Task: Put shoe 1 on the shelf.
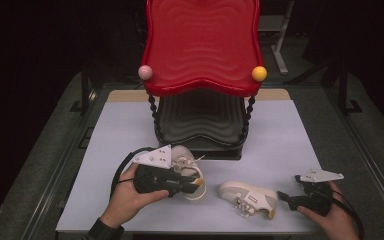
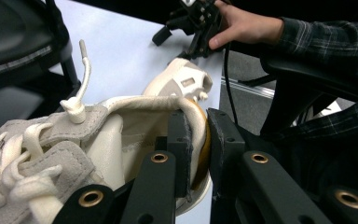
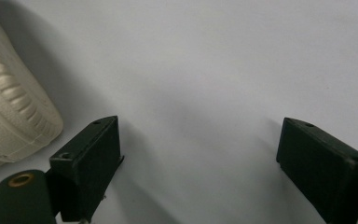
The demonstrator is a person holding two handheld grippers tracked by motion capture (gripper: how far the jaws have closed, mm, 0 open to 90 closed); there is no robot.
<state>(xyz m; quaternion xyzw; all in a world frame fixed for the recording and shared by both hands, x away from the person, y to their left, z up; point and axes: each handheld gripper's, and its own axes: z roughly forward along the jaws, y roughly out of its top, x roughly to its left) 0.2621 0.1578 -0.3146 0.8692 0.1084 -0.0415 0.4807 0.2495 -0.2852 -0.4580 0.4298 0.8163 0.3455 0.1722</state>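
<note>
No legible txt, brand or nos. anywhere; the shoe [image 2: 182, 81] side patch is too small to read.

Your held shoe [image 2: 51, 140] looks like matt suede with woven cotton laces and a smooth leather-like lining. The other shoe's sole [image 3: 9, 102] is ribbed, probably rubber. Glossy red plastic forms the rippled shelf [image 1: 202, 45].

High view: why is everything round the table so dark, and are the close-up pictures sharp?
High view: light falls on the pale grey table and glossy red plastic rack; surroundings go black. Left gripper view: the cream suede shoe is sharp, the background hand soft. Right gripper view: the black tongs cast soft shadows.
</note>
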